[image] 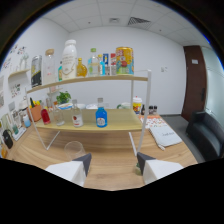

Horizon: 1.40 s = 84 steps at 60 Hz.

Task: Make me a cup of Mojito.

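Up ahead, a clear plastic cup (pixel 74 148) stands upright on the wooden table (pixel 112 167), just beyond the left finger of the gripper (pixel 114 162). It is see-through and looks empty, with a wide round rim. The jaws stand apart, with bare table between them and nothing held. Beyond the cup is a two-level shelf (pixel 117 120). On its lower board are a round blue bottle (pixel 101 118), a small clear bottle with a red label (pixel 76 115), a red bottle (pixel 45 115) and some green leaves (pixel 63 97). The upper board carries a tall white bottle (pixel 69 59), a yellow tin (pixel 124 60) and several other bottles. A white paper (pixel 165 135) lies on the table to the right of the shelf.
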Available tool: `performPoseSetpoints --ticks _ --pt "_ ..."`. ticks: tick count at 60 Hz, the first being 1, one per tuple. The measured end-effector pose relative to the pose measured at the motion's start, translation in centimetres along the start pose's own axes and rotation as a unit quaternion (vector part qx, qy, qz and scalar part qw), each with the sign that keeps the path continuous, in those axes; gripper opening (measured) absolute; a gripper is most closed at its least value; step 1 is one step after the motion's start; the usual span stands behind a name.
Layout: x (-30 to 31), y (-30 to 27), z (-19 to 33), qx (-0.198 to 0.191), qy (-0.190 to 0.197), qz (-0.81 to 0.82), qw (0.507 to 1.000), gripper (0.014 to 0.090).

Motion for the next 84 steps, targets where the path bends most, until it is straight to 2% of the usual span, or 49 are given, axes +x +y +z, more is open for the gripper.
performPoseSetpoints --ticks 3,4,5,8,24,40,50,53,66,76,84 --pt "-2.5 -0.4 -0.6 0.003 -0.008 0.006 1.0 0.0857" --pt "-3.2 -0.3 -0.9 0.004 -0.011 0.009 1.0 0.0807" --pt "-4.0 -0.3 -1.0 0.003 -0.014 0.01 1.0 0.0855" --pt "-6.1 0.0 -1.3 0.001 -0.019 0.014 1.0 0.0864" --pt "-11.8 3.8 -1.3 -0.029 -0.025 0.021 0.999 0.0865" --pt "-13.6 -4.3 2.3 0.019 -0.036 0.01 0.999 0.0865" --pt "-13.6 -7.9 7.6 0.014 -0.032 0.013 0.999 0.0856" --pt "-13.5 -8.0 9.3 0.002 -0.028 0.017 0.999 0.0846" --pt "-13.7 -7.8 14.2 -0.02 -0.021 0.004 1.0 0.0739" --pt "-13.5 -7.2 16.3 -0.034 -0.015 0.012 0.999 0.0562" --pt "-13.2 -7.2 16.9 -0.032 -0.007 0.014 0.999 0.0367"
